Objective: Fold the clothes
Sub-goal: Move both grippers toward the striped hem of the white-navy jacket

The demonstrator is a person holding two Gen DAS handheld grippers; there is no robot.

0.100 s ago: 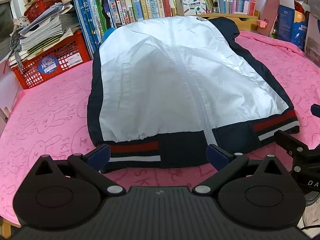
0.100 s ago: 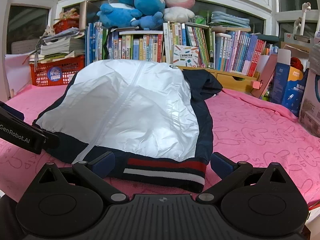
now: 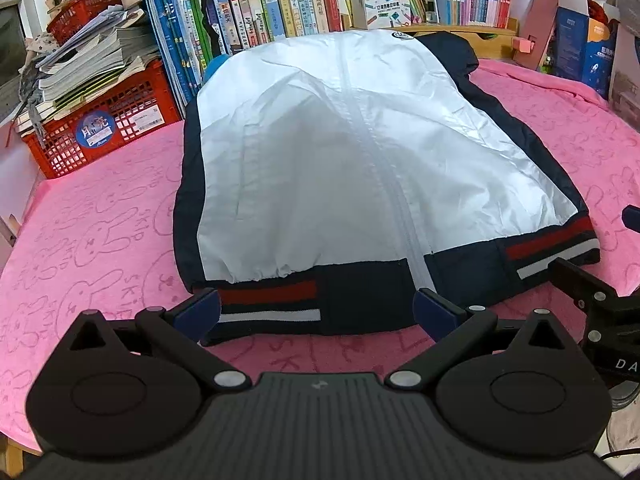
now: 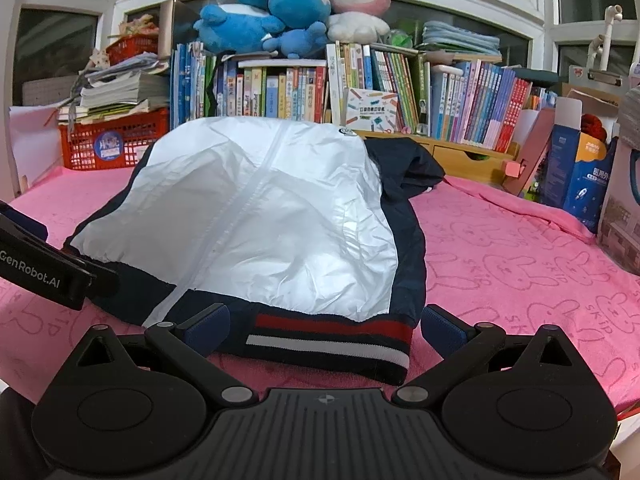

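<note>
A white and navy jacket (image 3: 340, 168) lies flat on the pink cloth, zipper up, its striped hem towards me and both sleeves tucked in along the sides. My left gripper (image 3: 318, 314) is open, its blue pads either side of the hem's left half, just at its edge. The same jacket (image 4: 264, 216) fills the right wrist view. My right gripper (image 4: 324, 328) is open too, straddling the hem's right corner with the red and white stripe (image 4: 328, 332) between the fingers. Nothing is gripped. Each gripper's body shows at the edge of the other's view.
The pink bunny-print cloth (image 3: 92, 240) covers the table. A red basket of papers (image 3: 104, 120) stands back left, a row of books (image 4: 360, 88) with plush toys (image 4: 288, 8) behind the jacket, and boxes (image 4: 580, 168) at the back right.
</note>
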